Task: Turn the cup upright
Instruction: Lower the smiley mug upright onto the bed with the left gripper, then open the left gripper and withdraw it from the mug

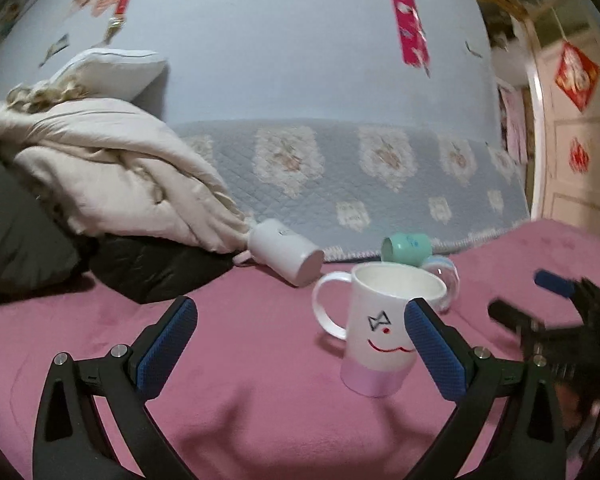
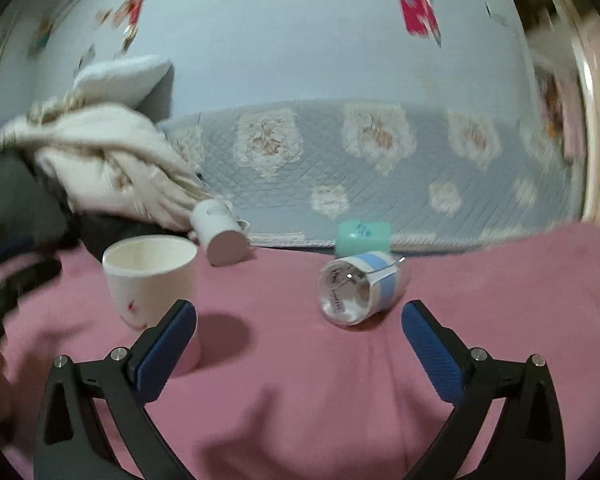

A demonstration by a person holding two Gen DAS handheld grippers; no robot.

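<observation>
A white mug with a drawn face and lilac base [image 1: 380, 332] stands upright on the pink blanket [image 1: 240, 360]; it also shows in the right wrist view [image 2: 148, 280]. My left gripper [image 1: 300, 340] is open and empty, its right pad beside the mug. A clear cup with a blue band [image 2: 358, 292] lies on its side ahead of my open right gripper [image 2: 299, 340]. A white cup [image 2: 220, 232] lies on its side further back, also seen in the left wrist view [image 1: 284, 250]. A teal cup [image 2: 363, 236] lies behind the clear one.
A cream quilt [image 1: 112, 176] and dark cloth [image 1: 156, 268] pile up at the left. A blue quilted cover [image 1: 380, 184] lies behind the cups. My right gripper shows blurred at the right edge of the left wrist view [image 1: 548, 312].
</observation>
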